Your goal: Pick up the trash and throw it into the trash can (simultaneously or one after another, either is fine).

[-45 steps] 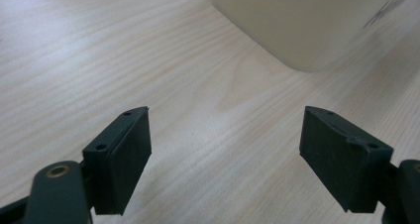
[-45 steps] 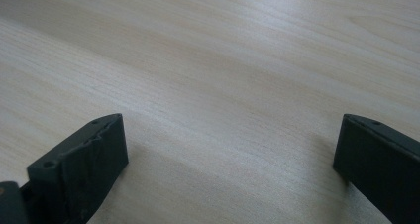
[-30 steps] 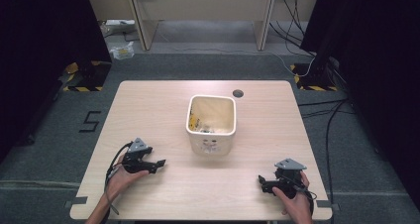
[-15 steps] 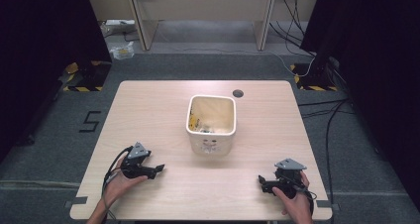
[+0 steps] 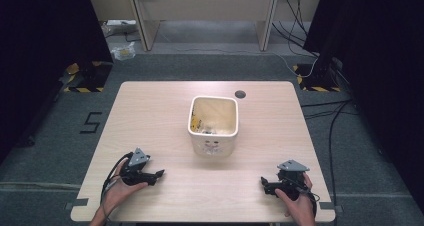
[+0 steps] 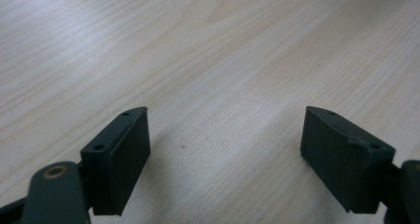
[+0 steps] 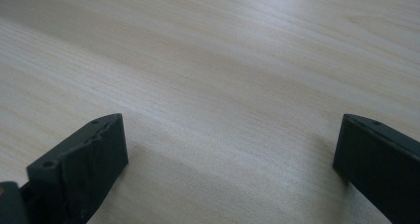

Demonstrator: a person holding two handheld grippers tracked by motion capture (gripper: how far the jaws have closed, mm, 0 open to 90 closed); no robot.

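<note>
High view: table (image 5: 150,111) carries the white bin (image 5: 213,123) at centre, small items inside, well apart from both tools. Left gripper (image 5: 159,174) has drifted slightly nearer the near-left edge over the last second; right gripper (image 5: 263,182) unchanged at near right. Both have jaws spread, holding nothing. Judged: work at rest or finished.

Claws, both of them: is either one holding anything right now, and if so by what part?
Nothing is held. The left claw and the right claw both stand open over bare table, apart from the white bin.
</note>
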